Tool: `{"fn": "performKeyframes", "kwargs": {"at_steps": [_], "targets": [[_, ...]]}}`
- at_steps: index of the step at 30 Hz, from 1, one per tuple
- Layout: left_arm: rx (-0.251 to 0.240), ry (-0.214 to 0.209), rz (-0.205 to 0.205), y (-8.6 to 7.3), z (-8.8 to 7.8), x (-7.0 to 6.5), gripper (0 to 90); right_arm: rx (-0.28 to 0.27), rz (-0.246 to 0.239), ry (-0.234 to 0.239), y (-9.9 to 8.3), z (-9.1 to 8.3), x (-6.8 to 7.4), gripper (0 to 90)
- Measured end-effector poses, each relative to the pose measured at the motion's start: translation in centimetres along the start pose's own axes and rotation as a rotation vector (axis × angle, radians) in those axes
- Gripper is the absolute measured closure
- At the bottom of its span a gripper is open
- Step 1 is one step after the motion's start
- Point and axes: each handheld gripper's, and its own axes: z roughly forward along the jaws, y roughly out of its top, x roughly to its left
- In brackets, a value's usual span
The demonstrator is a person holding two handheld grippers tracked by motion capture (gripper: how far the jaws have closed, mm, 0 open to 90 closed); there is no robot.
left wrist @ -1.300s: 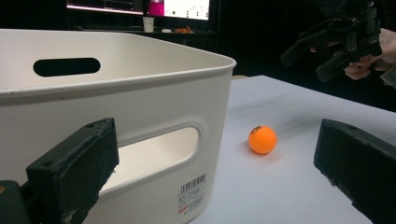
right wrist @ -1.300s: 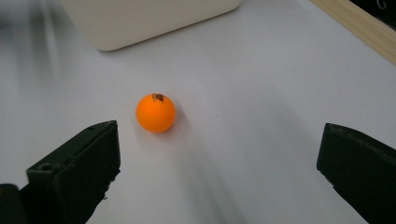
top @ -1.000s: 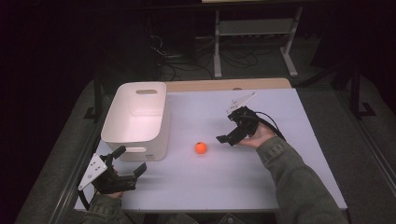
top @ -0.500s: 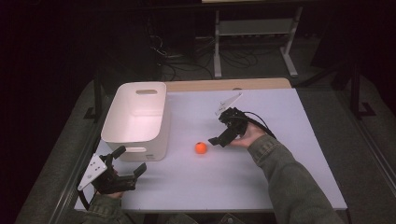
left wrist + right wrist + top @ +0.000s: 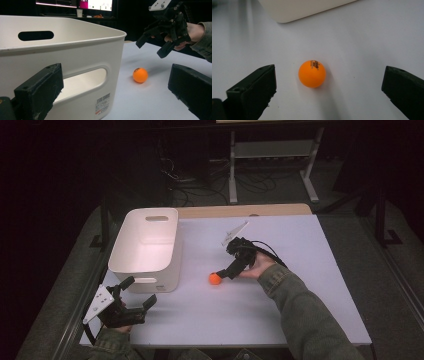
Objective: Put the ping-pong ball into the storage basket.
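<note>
My left hand-held gripper sits at the near-left corner of the desk, released, jaws spread wide, holding nothing. It is parked just in front of the white bin; in the left gripper view the bin's near wall with the handle cutout and barcode sticker is right ahead of those jaws. The bin looks empty from the high view.

Moving right: the orange ball lies on the bare desk just beside the bin's near-right corner, apart from it and not touching. It has small dark print on top, seen in the right gripper view.

Further right: my right hand-held gripper is angled down toward the ball from the right, tips close to it. It is released too, jaws wide open, and in the right gripper view the ball sits between them, a bit left of centre, with clear gaps on both sides. No contact that I can see. The left gripper view shows that gripper hanging above the ball, not yet down at its level.

Step in hand, as I judge it: the approach for picking the ball, pre-grasp. Next move calls for lowering until the jaws straddle the ball at its middle, centring a touch, then closing gently, since a light round ball could roll or squirt out. After that, probably lift and carry left to the bin.
</note>
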Motion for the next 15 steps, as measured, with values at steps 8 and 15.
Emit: {"fn": "performKeyframes", "kwargs": {"at_steps": [8, 15], "targets": [[-0.004, -0.004, -0.003, 0.0, 0.0, 0.0, 0.0, 0.024, -0.002, 0.02, 0.1, 1.1, 0.0, 0.0], [-0.002, -0.001, -0.002, 0.0, 0.0, 0.0, 0.0, 0.039, -0.004, 0.029, 0.0, 1.8, -0.2, 0.0]]}}
